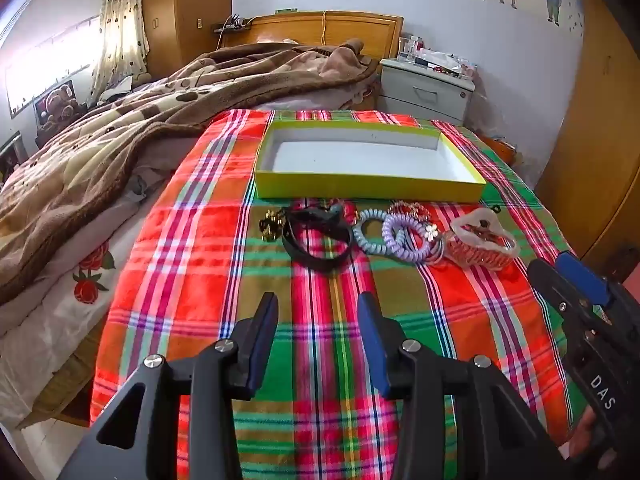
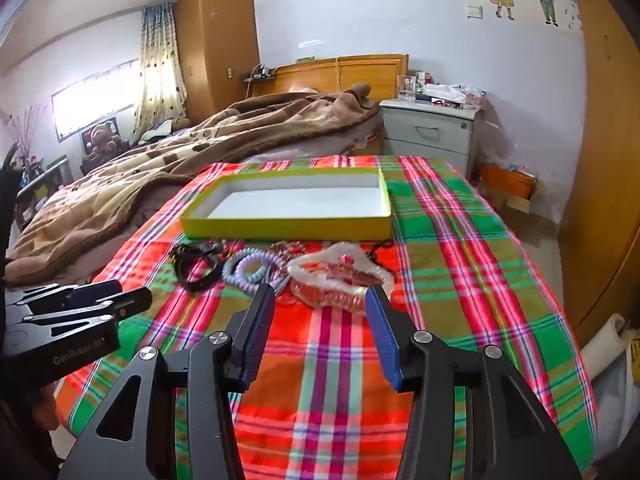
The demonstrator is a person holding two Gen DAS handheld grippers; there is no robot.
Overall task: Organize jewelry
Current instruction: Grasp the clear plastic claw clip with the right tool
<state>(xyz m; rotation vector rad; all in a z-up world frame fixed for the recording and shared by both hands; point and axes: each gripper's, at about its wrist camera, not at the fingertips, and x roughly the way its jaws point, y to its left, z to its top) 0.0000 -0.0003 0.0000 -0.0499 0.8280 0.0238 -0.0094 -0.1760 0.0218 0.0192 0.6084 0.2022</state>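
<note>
Both tools are held spread wide with nothing gripped: left tool point(image 1: 318, 300), right tool point(image 2: 320, 292), hovering over the plaid cloth point(image 1: 320, 360) on the bed. Jewelry is lined up just in front of the empty yellow box point(image 1: 368, 192): black strap point(image 1: 316, 240), blue coil band point(image 1: 370, 236), purple coil band point(image 1: 404, 236), clear pouch of trinkets point(image 2: 340, 280), which is seen just ahead of the right tool's fingers.

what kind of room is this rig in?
Almost certainly a home bedroom: a bed with a wooden headboard and rumpled brown blanket, a nightstand beside it, a wardrobe in the corner.
</note>
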